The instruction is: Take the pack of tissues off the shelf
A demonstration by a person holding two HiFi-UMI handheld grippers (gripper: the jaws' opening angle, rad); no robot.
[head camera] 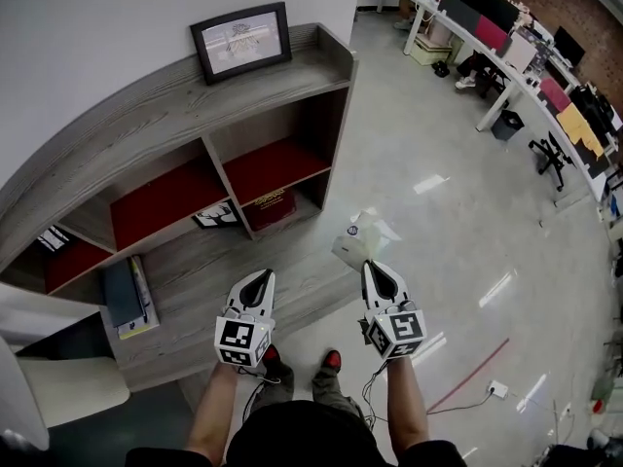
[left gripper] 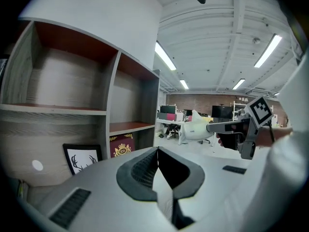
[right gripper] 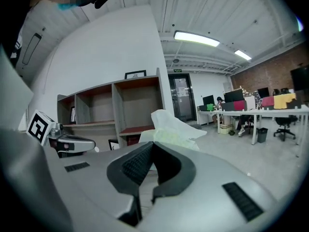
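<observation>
Right gripper view: right claw [right gripper: 153, 144] clamps the half-hidden pack of tissues [right gripper: 172, 126]; left claw [left gripper: 158, 151] closed, empty.

left gripper [head camera: 261, 278]: white shell, black pads, marker cube [head camera: 241, 341] | right gripper [head camera: 374, 270]: same | shirt [head camera: 292, 441]: black | shoes [head camera: 332, 361]: red-toed | cables [head camera: 255, 389]: thin

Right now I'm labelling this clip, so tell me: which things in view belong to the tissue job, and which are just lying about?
Job: pack of tissues, clamped in the right gripper; shelf.
Lying about: framed picture on top, red box, books.
</observation>
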